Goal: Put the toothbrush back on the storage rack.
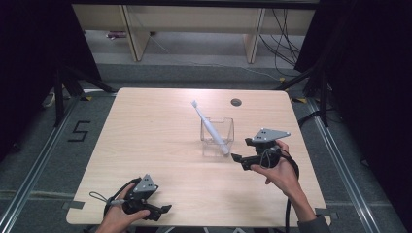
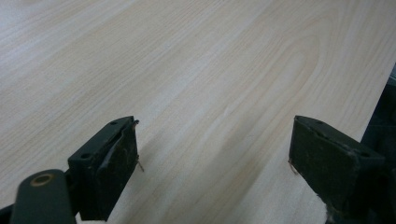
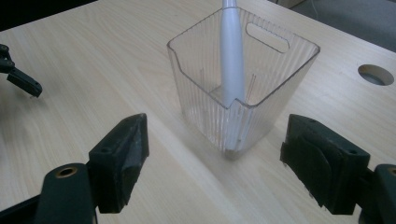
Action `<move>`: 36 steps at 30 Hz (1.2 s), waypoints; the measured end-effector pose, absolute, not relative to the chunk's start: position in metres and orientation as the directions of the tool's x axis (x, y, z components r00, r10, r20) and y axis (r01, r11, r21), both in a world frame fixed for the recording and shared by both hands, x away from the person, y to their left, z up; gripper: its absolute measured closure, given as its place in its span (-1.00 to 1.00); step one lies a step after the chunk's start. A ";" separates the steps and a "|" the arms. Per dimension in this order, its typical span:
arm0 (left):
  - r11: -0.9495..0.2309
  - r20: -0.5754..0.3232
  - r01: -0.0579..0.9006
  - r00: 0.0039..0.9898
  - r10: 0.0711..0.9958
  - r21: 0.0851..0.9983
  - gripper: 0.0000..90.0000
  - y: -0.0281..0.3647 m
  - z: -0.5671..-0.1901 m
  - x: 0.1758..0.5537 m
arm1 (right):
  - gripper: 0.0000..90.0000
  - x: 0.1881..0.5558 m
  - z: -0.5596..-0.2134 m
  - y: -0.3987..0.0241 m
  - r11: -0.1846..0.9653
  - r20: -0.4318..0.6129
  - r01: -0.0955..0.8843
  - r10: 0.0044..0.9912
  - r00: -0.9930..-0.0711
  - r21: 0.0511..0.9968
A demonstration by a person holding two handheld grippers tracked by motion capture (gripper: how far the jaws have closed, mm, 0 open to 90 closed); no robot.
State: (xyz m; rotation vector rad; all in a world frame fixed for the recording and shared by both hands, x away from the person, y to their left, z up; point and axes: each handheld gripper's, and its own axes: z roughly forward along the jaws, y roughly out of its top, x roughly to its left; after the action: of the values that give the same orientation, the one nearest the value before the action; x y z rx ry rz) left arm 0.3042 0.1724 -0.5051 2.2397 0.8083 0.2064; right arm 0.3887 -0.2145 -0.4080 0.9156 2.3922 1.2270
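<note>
The right gripper (image 3: 212,154) has its jaws open, just short of the ribbed clear container (image 3: 243,88). A smooth white toothbrush (image 3: 232,51) leans inside. The left gripper (image 2: 215,158), jaws open, rests on the pale wood-grain surface (image 1: 145,141).

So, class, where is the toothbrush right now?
In the high view the toothbrush leans inside the clear box right of the table's centre, just left of the right tool.

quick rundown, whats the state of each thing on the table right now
clear container: upright on the table, toothbrush inside
toothbrush: leaning in the container, head up past the rim
right gripper: open, empty, short of the container
left gripper: open, empty, over bare table
</note>
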 end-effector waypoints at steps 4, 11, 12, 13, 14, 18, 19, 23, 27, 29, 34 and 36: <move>-0.535 -0.091 0.489 0.791 0.605 0.689 -0.67 0.172 -0.505 0.304 | -0.49 0.384 -0.411 -0.217 0.428 0.024 0.411 0.668 -0.744 0.804; -0.532 -0.091 0.490 0.789 0.608 0.690 -0.67 0.172 -0.505 0.304 | -0.50 0.379 -0.415 -0.221 0.430 0.026 0.411 0.664 -0.747 0.804; -0.532 -0.092 0.491 0.788 0.608 0.690 -0.67 0.172 -0.505 0.304 | -0.50 0.378 -0.415 -0.222 0.435 0.008 0.396 0.665 -0.747 0.808; -0.532 -0.092 0.491 0.788 0.608 0.690 -0.67 0.172 -0.505 0.304 | -0.50 0.377 -0.415 -0.223 0.435 0.004 0.391 0.665 -0.747 0.811; -0.532 -0.092 0.491 0.788 0.608 0.690 -0.67 0.172 -0.505 0.304 | -0.50 0.376 -0.415 -0.223 0.433 0.017 0.403 0.663 -0.748 0.806; -0.531 -0.093 0.492 0.787 0.610 0.690 -0.67 0.172 -0.506 0.304 | -0.50 0.372 -0.416 -0.223 0.429 0.021 0.399 0.659 -0.752 0.810; -0.531 -0.093 0.492 0.787 0.610 0.690 -0.67 0.172 -0.506 0.304 | -0.50 0.371 -0.415 -0.223 0.429 0.026 0.405 0.660 -0.751 0.808; -0.530 -0.092 0.491 0.788 0.609 0.692 -0.67 0.173 -0.505 0.304 | -0.50 0.366 -0.417 -0.223 0.430 0.017 0.394 0.658 -0.753 0.812; -0.532 -0.090 0.490 0.788 0.609 0.691 -0.67 0.173 -0.505 0.304 | -0.50 0.361 -0.422 -0.226 0.431 0.027 0.405 0.657 -0.753 0.806; -0.532 -0.088 0.489 0.788 0.610 0.691 -0.67 0.172 -0.505 0.304 | -0.50 0.359 -0.424 -0.228 0.427 0.034 0.417 0.666 -0.746 0.802; -0.528 -0.094 0.492 0.787 0.610 0.692 -0.67 0.172 -0.505 0.304 | -0.50 0.356 -0.430 -0.230 0.428 0.042 0.429 0.666 -0.744 0.796; -0.512 -0.111 0.502 0.781 0.614 0.697 -0.67 0.171 -0.506 0.303 | -0.50 0.355 -0.432 -0.231 0.438 0.021 0.405 0.658 -0.752 0.803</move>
State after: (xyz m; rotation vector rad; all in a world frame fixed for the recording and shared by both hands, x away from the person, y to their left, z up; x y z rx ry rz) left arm 0.3034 0.1714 -0.5058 2.2183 0.8249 0.1927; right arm 0.3551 -0.2313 -0.4319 0.9159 2.3989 1.2181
